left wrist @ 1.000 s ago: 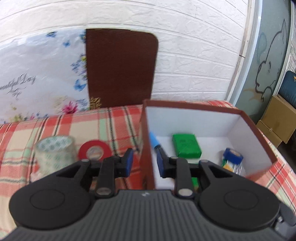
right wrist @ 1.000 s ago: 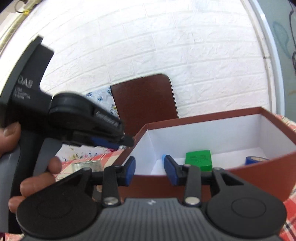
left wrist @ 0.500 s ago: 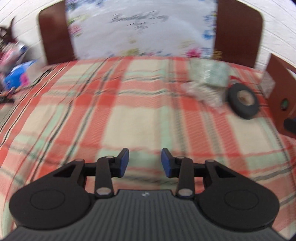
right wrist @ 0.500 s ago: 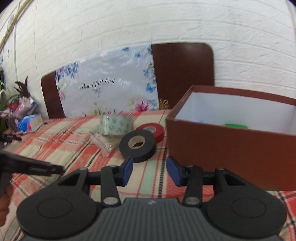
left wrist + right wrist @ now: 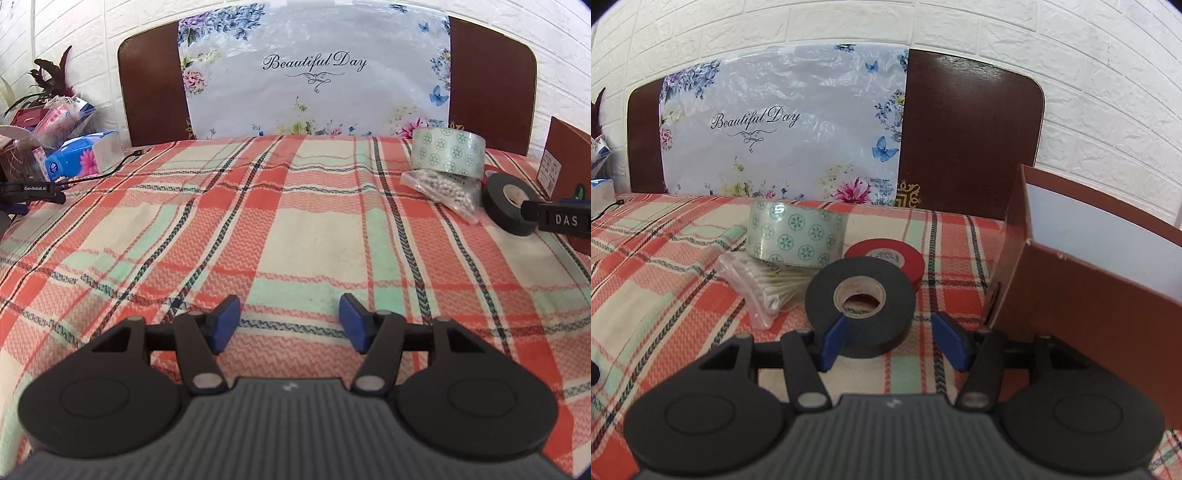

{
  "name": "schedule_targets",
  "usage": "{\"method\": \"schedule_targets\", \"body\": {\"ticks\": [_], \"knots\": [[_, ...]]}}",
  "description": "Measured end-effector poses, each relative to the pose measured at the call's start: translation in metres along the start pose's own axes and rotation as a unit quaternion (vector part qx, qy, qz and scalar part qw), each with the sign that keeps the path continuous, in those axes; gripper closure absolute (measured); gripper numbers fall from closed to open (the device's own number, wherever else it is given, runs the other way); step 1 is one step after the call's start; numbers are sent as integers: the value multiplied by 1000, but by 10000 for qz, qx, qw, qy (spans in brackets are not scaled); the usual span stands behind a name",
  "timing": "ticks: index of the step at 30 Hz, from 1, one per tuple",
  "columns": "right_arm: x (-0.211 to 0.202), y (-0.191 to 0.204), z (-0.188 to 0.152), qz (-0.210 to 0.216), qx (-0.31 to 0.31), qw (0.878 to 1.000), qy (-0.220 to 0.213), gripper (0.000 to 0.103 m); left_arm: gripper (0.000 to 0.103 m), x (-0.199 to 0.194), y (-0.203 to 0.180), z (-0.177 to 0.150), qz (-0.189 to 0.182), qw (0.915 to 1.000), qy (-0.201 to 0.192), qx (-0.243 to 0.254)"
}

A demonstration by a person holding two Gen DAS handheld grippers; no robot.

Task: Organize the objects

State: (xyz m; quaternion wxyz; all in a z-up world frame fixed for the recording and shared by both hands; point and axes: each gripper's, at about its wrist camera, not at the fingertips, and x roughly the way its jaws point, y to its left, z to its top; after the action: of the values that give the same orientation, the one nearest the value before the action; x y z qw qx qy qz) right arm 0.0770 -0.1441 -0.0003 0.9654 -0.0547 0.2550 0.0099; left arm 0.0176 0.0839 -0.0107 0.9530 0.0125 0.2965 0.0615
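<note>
Beside the brown box [image 5: 1082,295], black tape [image 5: 860,306], red tape [image 5: 886,256], patterned tape [image 5: 796,236] and swab bag [image 5: 764,286] still wait on the cloth — right gripper [image 5: 892,341] spread at the black roll, left gripper [image 5: 290,323] released, empty.

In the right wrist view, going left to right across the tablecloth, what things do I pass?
Bag of cotton swabs → patterned clear tape roll → black tape roll → red tape roll → brown box.

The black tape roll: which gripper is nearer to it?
Right. The right gripper is open right at the black tape roll; the left gripper hovers over bare cloth, well away.
</note>
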Motion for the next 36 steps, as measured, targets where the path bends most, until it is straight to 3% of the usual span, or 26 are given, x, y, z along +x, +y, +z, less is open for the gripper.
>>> {"method": "schedule_targets", "body": {"ticks": [4, 8, 11, 19, 21, 25, 30, 33, 36], "knots": [[1, 16, 7, 34, -615, 9979, -192, 42, 41, -1, 0, -2, 12, 10000, -14, 5], [10, 18, 12, -360, -986, 9935, -434, 42, 39, -1, 1, -2, -11, 10000, -11, -56], [13, 1, 13, -474, -677, 9961, -311, 50, 39, -1, 3, -2, -45, 9999, -12, -111], [5, -53, -1, -807, 573, 9951, 67, 46, 35, 0, 8, -2, -197, 9995, -38, -258], [-4, -52, 2, -540, 540, 9970, -135, 43, 33, 1, 9, -2, -278, 9993, -46, -253], [-6, -19, 27, 227, -252, 9979, -559, 29, 31, 2, 9, -2, -341, 9991, -79, -255], [25, 33, 66, 941, -1007, 9889, -563, 24, 30, 2, 11, -2, -435, 9985, -86, -321], [49, 60, 75, 785, -1523, 9849, -258, 18, 28, 2, 11, -2, -455, 9984, -86, -319], [62, 62, 74, 723, -1397, 9875, -32, 3, 27, 1, 10, -2, -437, 9986, -89, -297]]}}
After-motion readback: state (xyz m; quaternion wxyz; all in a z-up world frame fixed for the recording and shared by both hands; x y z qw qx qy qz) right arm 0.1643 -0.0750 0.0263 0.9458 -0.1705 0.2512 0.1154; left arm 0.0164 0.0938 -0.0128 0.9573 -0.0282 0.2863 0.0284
